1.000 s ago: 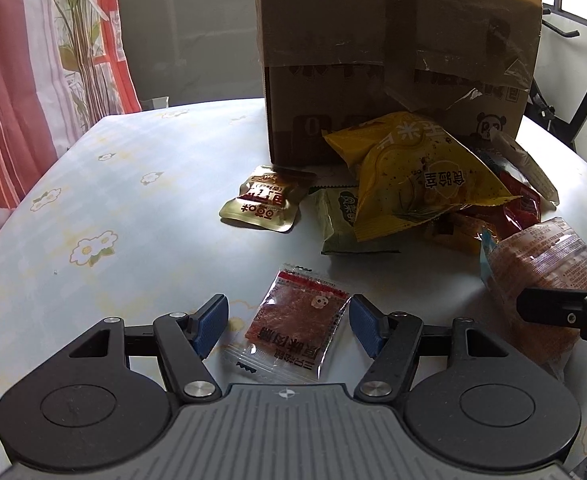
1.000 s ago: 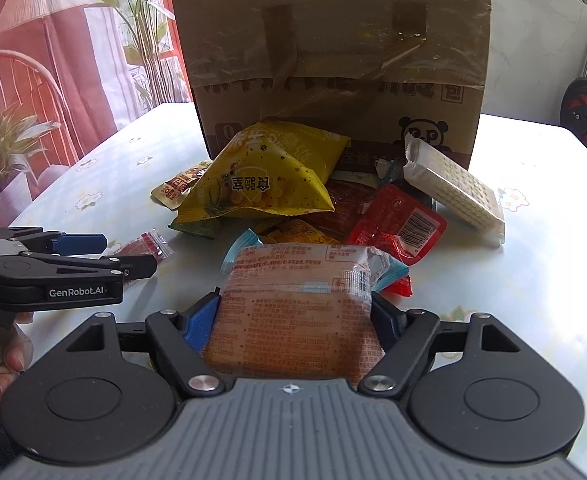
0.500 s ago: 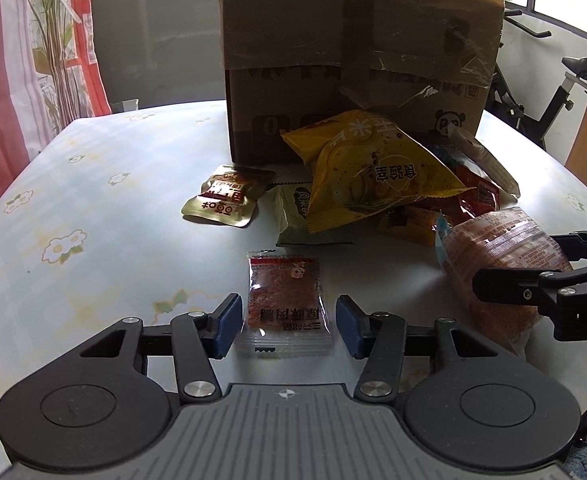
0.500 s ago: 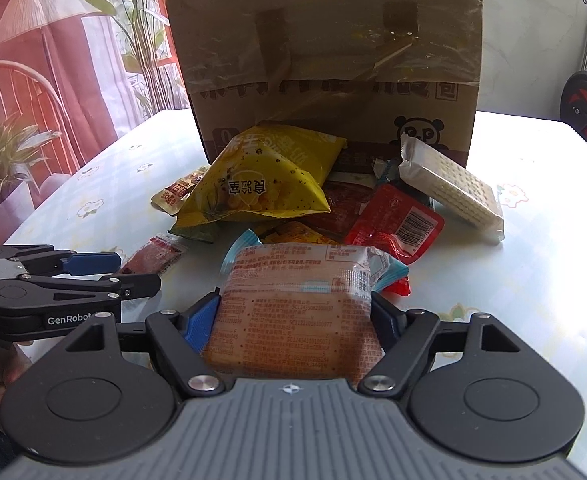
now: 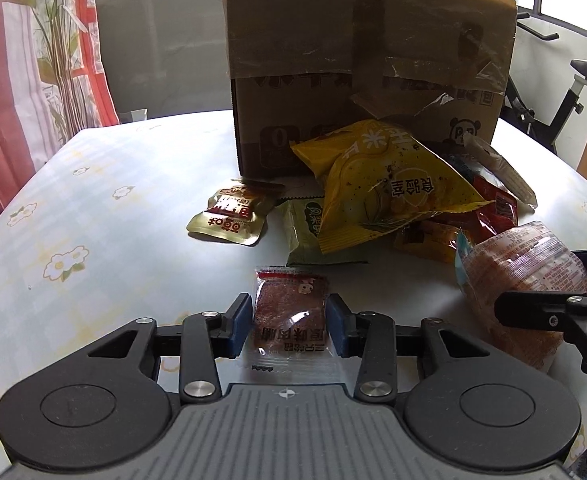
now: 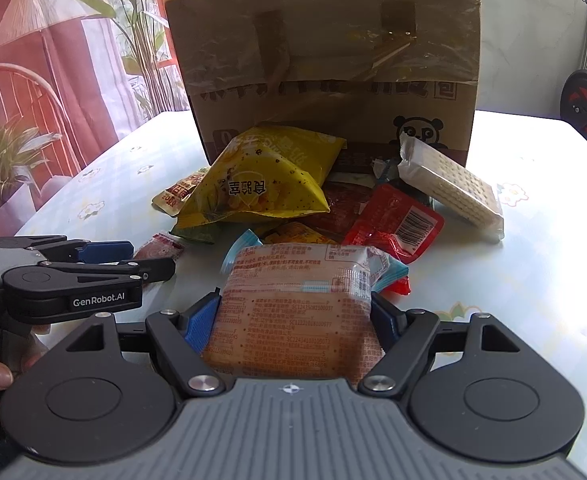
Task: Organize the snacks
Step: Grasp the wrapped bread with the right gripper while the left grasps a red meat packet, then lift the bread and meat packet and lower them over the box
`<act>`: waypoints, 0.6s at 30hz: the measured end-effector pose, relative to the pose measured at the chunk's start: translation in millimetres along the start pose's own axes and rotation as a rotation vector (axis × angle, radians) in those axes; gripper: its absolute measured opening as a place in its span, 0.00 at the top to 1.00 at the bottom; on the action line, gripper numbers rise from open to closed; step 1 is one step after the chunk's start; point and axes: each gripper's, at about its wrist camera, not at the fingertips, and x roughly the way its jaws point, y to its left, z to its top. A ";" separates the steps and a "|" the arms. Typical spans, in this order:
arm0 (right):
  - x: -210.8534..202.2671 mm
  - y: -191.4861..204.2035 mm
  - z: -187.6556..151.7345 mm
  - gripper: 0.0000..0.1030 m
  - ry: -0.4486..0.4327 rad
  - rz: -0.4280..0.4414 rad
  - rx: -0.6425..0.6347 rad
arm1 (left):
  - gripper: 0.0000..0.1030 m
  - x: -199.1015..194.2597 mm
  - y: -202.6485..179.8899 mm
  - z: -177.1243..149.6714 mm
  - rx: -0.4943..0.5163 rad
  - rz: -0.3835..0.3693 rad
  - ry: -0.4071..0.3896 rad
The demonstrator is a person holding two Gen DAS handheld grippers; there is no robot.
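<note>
A small red jerky packet (image 5: 291,300) lies flat on the table between the blue pads of my left gripper (image 5: 288,314). The jaws are closing and the pads touch both of its sides. My right gripper (image 6: 295,312) is shut on a large orange wrapped cake pack (image 6: 297,300), holding it just above the table. From the left wrist view this pack (image 5: 521,268) hangs at the right. In the right wrist view the left gripper (image 6: 151,258) sits low at the left, the red packet (image 6: 159,246) poking out beyond it.
A tall cardboard box (image 5: 369,60) stands at the back. In front of it lie a yellow chip bag (image 5: 389,188), a gold pouch (image 5: 233,216), a green packet (image 5: 305,232), a red pouch (image 6: 397,224) and a white wafer pack (image 6: 453,192). The flowered tablecloth (image 5: 93,208) spreads left.
The left jaws have narrowed from well apart to touching the red packet's sides, and the packet now lies straight between them. The right gripper and its pack have not moved.
</note>
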 end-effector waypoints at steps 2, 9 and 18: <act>-0.1 -0.2 -0.1 0.24 0.000 0.000 0.000 | 0.62 -4.4 -1.3 -0.2 0.010 0.001 -0.012; -2.7 -1.4 0.3 0.24 -0.007 0.015 0.012 | 0.62 -24.3 1.5 3.2 -0.016 -0.026 -0.084; -15.9 -1.2 5.5 0.24 -0.062 0.022 0.012 | 0.62 -38.9 3.1 8.0 -0.035 -0.033 -0.140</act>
